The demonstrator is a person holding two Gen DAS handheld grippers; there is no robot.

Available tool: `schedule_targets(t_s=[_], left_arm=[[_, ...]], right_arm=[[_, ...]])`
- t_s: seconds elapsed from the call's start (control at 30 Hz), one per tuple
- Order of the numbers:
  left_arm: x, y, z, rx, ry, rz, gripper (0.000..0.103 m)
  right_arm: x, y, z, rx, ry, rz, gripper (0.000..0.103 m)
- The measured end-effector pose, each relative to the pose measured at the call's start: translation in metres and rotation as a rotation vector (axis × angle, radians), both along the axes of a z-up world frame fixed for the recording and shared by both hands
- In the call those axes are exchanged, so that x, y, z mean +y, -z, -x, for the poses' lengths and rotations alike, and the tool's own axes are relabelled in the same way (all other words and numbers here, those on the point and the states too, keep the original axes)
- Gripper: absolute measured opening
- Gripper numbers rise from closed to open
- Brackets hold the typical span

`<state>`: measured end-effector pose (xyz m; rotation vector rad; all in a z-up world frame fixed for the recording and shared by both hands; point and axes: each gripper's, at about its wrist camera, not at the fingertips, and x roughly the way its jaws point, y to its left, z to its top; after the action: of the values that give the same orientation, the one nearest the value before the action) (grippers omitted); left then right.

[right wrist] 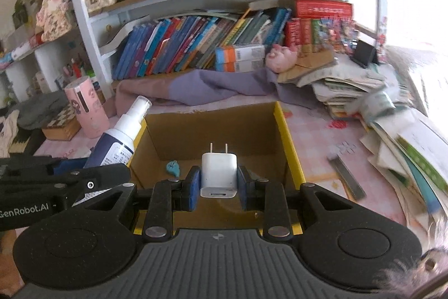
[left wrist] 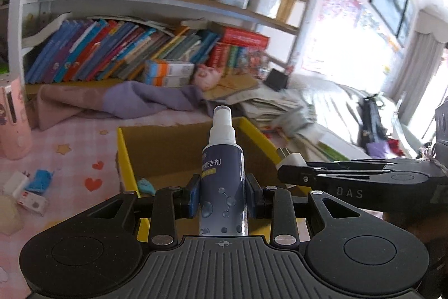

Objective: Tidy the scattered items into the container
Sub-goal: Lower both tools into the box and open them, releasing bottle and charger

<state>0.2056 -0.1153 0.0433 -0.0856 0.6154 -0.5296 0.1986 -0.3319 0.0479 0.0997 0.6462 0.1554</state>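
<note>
Right, the cardboard box [right wrist: 212, 131] with its yellow rim sits dead centre on the pink patterned tablecloth [right wrist: 316, 131], and both loads are hanging over it. Down on the box floor lies one small teal item [right wrist: 173, 167], near the left wall. The right gripper [right wrist: 218, 184] has its blue pads pinched tight on a white plug adapter [right wrist: 219, 173], prongs pointing up and away, the body held above the box's near half. Over on the left, the left gripper [left wrist: 222, 194] is clamped on a dark blue spray bottle [left wrist: 222, 167], gripped at the lower body, white nozzle and clear cap tilting forward over the box's near edge. In the right wrist view that same bottle [right wrist: 117, 142] leans in over the box's left rim, so the two grippers stand side by side, close but not touching.

Moving outward: left of the box in the left wrist view, a white charger [left wrist: 15, 181], a blue scrap [left wrist: 40, 180] and a small white-and-red card [left wrist: 32, 202] still lie scattered on the cloth. A pink cylindrical container [right wrist: 86, 108] stands beyond the box's left corner. Right of the box there is a grey metal strip [right wrist: 347, 175], then a slumped heap of papers and booklets [right wrist: 397, 136]. Behind it all, a purple cloth [right wrist: 212, 87] is rumpled below the crowded bookshelf [right wrist: 196, 41].
</note>
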Motion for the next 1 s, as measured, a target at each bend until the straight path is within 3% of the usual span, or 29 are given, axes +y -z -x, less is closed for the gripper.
schedule_targets(t_s=[0.37,0.47,0.87,1.0], left_arm=[[-0.019,0.039,-0.043,0.096,-0.084,-0.162,0.031],[-0.022,0.05,-0.047,0.123,-0.083,-0.204,0.031],[-0.05,0.06,-0.04,0.084,-0.045,-0.343,0.031],[-0.049,0.059,-0.042,0.088,-0.055,-0.335,0.031]], right_arm=[[0.005,0.043,-0.077,0.133,-0.16,0.115,0.026],[0.006,0.054,-0.086,0.167,-0.203,0.133,0.026],[0.011,0.084,-0.097,0.294,-0.281,0.186,0.025],[0.011,0.084,-0.096,0.298,-0.292,0.194,0.025]])
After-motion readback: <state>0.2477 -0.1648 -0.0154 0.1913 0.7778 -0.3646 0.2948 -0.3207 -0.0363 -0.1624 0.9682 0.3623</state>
